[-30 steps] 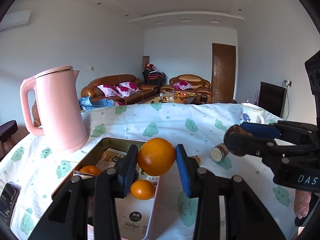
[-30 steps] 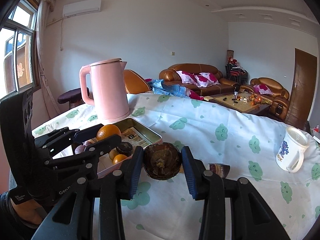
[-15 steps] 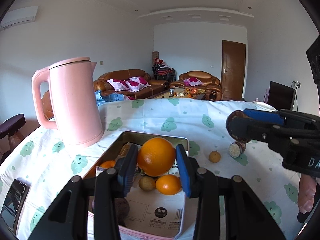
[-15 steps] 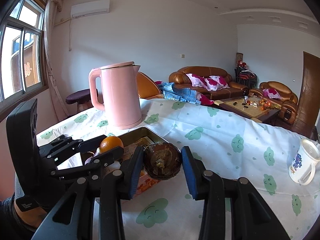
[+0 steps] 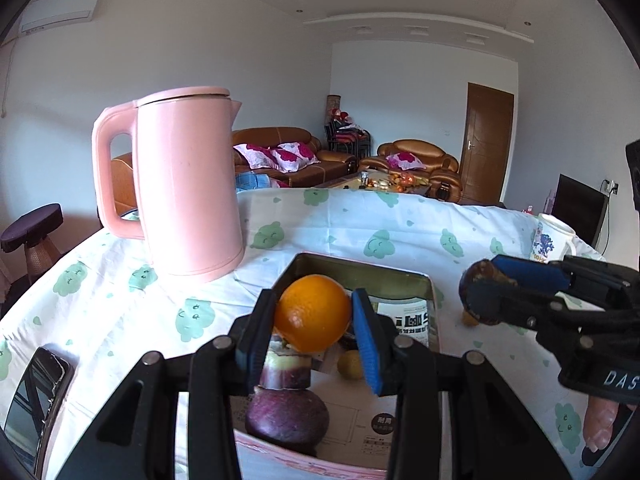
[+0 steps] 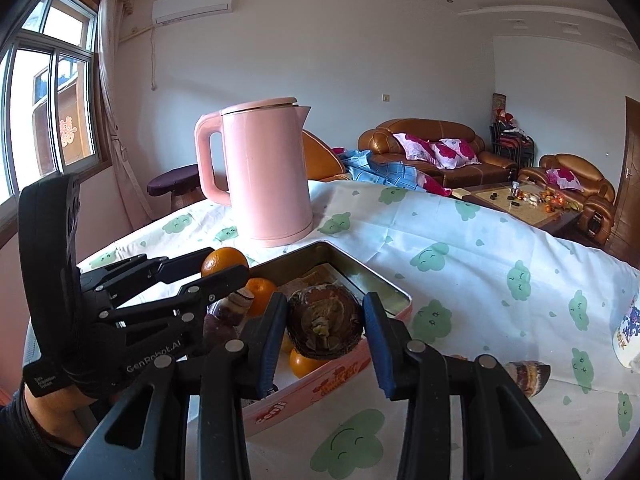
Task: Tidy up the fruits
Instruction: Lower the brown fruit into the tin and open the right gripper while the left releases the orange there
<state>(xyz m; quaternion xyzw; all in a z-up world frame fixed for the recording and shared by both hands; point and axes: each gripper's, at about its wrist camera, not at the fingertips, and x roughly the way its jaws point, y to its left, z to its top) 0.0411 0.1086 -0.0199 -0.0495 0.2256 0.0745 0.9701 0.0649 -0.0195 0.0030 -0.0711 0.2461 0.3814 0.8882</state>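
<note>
Fruit in transit: left gripper (image 5: 314,330) clamps a round orange (image 5: 313,313), right gripper (image 6: 326,330) a dark brown husked fruit (image 6: 325,327). Both have shifted from the tablecloth to above the rectangular metal tin (image 6: 394,294); release looks next.

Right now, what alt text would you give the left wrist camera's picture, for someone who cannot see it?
The left gripper holds an orange above a metal tin that already contains fruit, on a table with a white tablecloth. A pink kettle stands behind on the left; the right gripper holds a dark brown fruit at right.
</note>
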